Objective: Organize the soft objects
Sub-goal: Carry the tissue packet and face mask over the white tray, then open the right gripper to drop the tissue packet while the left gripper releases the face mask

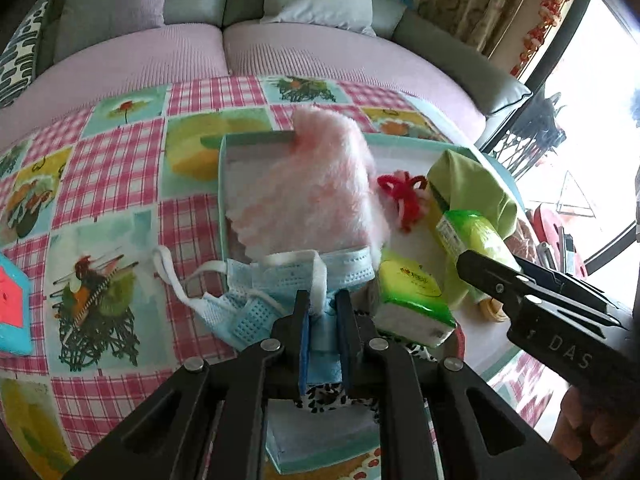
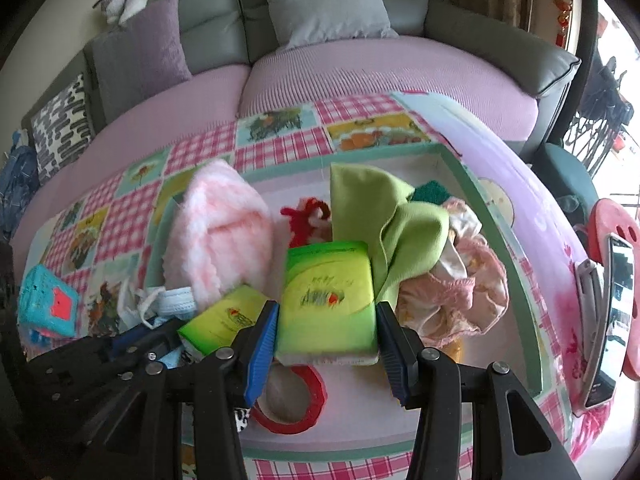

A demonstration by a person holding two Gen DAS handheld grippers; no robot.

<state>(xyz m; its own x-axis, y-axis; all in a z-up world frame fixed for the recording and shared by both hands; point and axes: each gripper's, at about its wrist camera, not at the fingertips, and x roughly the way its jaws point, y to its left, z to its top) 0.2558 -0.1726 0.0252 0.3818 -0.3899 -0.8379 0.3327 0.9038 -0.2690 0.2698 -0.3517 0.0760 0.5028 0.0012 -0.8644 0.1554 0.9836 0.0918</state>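
Left wrist view: left gripper (image 1: 322, 312), jaws pinching the blue face mask (image 1: 280, 280) by a fold, prob. to carry it into the box (image 1: 248, 141). Mask hangs at the box's near-left corner, straps trailing onto the checked cloth (image 1: 120, 184) on the desk. Box already crowded: pink fluffy thing (image 1: 320, 184) fills the left part, red yarn bit (image 1: 404, 196) mid, green cloth (image 1: 472, 184) right, small tissue pack (image 1: 412, 300) near the front. Free room inside looks thin, mostly along the back-left wall. Right gripper (image 1: 532, 292) comes in from the right, so w/ both tools the front edge is tight.

Right wrist view: right gripper (image 2: 326, 332), jaws spread on either side of the big tissue pack (image 2: 328, 300); pads sit at its sides, can't tell if they press. It lies inside the box, front-centre, just beside the small pack. Red tape roll (image 2: 296, 396) under the jaws. Pink floral cloth (image 2: 460, 300) bunched to the right. Box's right wall (image 2: 500, 232) stands near; open cloth only outside, far left by the blue toy (image 2: 48, 304).
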